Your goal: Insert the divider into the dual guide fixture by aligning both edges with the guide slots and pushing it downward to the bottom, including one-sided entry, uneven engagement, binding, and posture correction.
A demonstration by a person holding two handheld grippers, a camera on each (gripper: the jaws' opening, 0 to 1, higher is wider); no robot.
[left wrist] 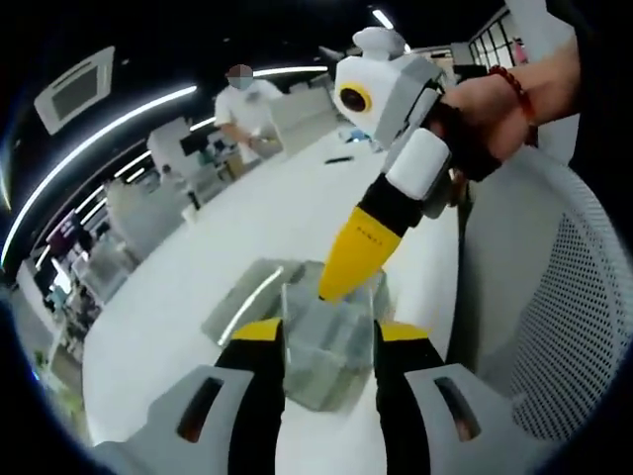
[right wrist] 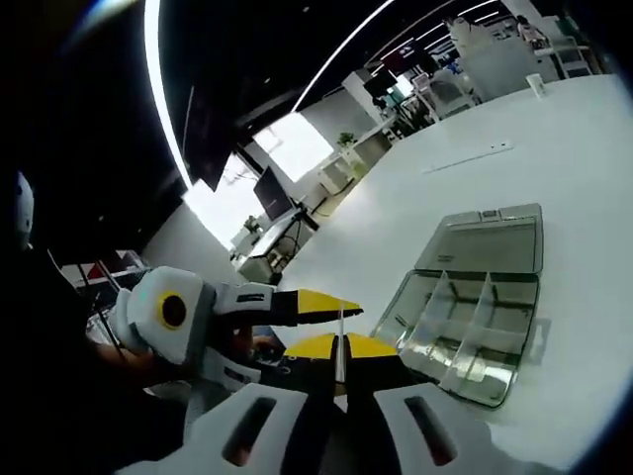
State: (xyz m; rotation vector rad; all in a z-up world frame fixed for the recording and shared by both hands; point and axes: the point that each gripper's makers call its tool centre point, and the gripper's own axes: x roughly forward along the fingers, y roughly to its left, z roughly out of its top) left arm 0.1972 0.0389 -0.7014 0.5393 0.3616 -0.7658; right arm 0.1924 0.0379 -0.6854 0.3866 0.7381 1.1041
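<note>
Where ceiling lights [left wrist: 109, 134] streak, white table [left wrist: 198, 287], mesh chair [left wrist: 564, 297]

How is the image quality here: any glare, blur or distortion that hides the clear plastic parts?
Left gripper view: strong fisheye bending of the white table; the clear plastic compartment box is soft, with a glare streak on its open lid. Right gripper view: the same box is sharper, its lid grey with reflection; the thin clear divider shows only as a pale edge; ceiling light strips blow out.

On the white table [right wrist: 554, 129] there is one clear compartment box [right wrist: 465, 332] with one open lid [right wrist: 487, 241]. Beside the box are two grippers: left gripper [right wrist: 326, 317] and right gripper [right wrist: 339, 371]. Behind the table stands one person [left wrist: 247, 104].
</note>
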